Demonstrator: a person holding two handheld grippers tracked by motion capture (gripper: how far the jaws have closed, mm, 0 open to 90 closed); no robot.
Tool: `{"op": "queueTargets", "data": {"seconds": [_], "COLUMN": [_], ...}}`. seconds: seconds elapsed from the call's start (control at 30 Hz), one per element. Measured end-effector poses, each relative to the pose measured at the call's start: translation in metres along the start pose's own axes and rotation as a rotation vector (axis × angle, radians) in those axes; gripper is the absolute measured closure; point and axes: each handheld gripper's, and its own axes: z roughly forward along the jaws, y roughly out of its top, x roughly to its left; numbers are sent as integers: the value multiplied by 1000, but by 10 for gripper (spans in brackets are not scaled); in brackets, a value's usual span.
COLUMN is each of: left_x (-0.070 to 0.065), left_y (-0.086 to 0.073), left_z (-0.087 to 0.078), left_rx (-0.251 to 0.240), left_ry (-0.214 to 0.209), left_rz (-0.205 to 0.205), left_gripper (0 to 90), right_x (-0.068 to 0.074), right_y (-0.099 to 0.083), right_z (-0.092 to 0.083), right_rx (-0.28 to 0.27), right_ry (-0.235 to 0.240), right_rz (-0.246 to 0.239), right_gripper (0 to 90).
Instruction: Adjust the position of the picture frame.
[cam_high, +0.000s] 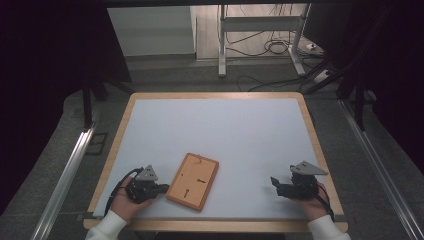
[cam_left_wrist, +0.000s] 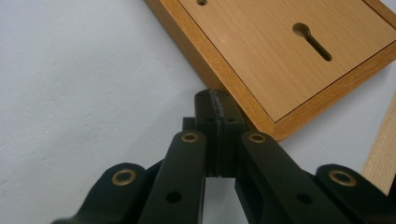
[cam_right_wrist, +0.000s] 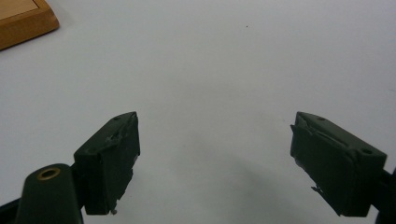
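A flat wooden frame (cam_high: 193, 181) lies back side up near the front of the white table, with two dark keyhole slots in its panel. My left gripper (cam_high: 162, 189) rests just left of it. In the left gripper view the wooden frame (cam_left_wrist: 280, 51) fills the upper right, and my left gripper (cam_left_wrist: 215, 100) is shut with nothing between its pads, its tips right at the frame's side edge. My right gripper (cam_high: 275, 185) sits at the front right, apart from the frame. Its jaws stand wide open over bare table (cam_right_wrist: 215, 154), and a corner of the frame (cam_right_wrist: 23, 21) shows far off.
The white table has a light wooden rim (cam_high: 125, 120). Metal rails (cam_high: 65, 175) run along both sides on the floor. Behind the table stand a metal stand (cam_high: 222, 45) and loose cables (cam_high: 270, 47). Hands in white sleeves come in at the bottom.
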Motion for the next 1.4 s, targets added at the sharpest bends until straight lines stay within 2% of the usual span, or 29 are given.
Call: {"op": "queueTargets", "data": {"seconds": [0.17,0.47,0.77,1.0,1.13,1.3,1.33,1.4], "left_x": [-3,-11,-16,-25,-28,-28,-25,-19], "left_y": [1,6,11,22,26,27,28,31], "left_z": [2,6,10,19,23,23,22,20], "left_rx": [3,11,16,26,28,29,14,4], "left_ry": [-24,-48,-65,-91,-102,-105,-115,-96], "left_rz": [8,37,47,81,87,88,80,67], "left_gripper": [900,900,900,900,900,900,900,900], "right_x": [-1,-1,-1,0,0,-1,-1,-1], "right_y": [0,0,0,0,0,0,0,-1], "right_z": [-1,1,0,2,3,3,2,2], "right_rx": [-3,0,0,7,13,15,14,12], "right_ry": [-6,-7,-11,-10,-9,-11,-12,-13], "right_rz": [1,1,-1,-6,-12,-9,-8,-7], "right_gripper": [163,163,163,163,163,163,163,163]}}
